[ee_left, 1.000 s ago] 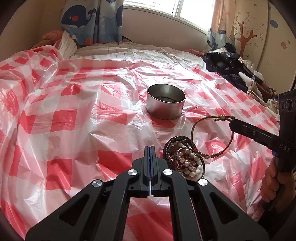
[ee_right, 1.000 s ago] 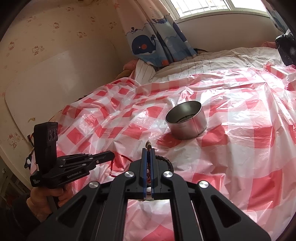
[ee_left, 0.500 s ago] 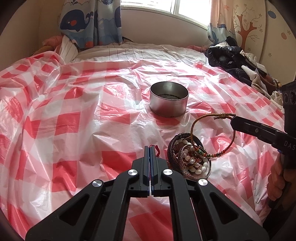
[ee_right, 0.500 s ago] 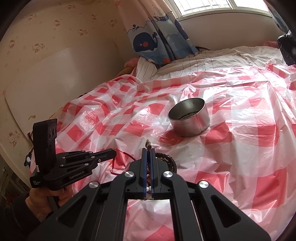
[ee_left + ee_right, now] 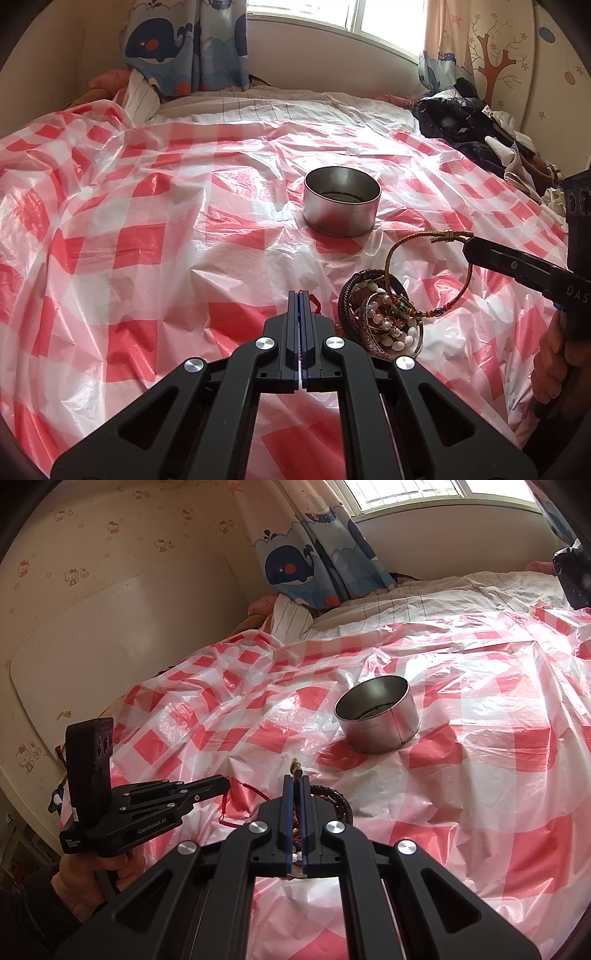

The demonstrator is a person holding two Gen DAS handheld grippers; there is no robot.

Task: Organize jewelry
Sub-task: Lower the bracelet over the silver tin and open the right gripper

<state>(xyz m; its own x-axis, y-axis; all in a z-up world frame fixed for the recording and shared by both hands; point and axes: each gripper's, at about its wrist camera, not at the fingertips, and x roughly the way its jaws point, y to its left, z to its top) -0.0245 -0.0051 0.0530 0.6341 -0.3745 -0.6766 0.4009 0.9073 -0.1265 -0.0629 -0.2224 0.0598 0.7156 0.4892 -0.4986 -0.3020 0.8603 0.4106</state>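
Right tongs (image 5: 466,244) pinch the cord bracelet (image 5: 428,273) (lifted above the pile); left tongs (image 5: 300,295) shut on red string (image 5: 315,301).

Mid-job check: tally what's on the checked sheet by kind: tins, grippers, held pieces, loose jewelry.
Metal tin: 1
Grippers: 2 (left gripper, right gripper)
Held pieces: 2 (red cord, brown cord bracelet)
Tangled jewelry heap: 1, pieces uncountable
Total: 6

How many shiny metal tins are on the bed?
1. The round metal tin stands open on the red-checked plastic sheet, beyond the pile of bracelets. Nothing more like it shows, though the grippers hide part of the bed.
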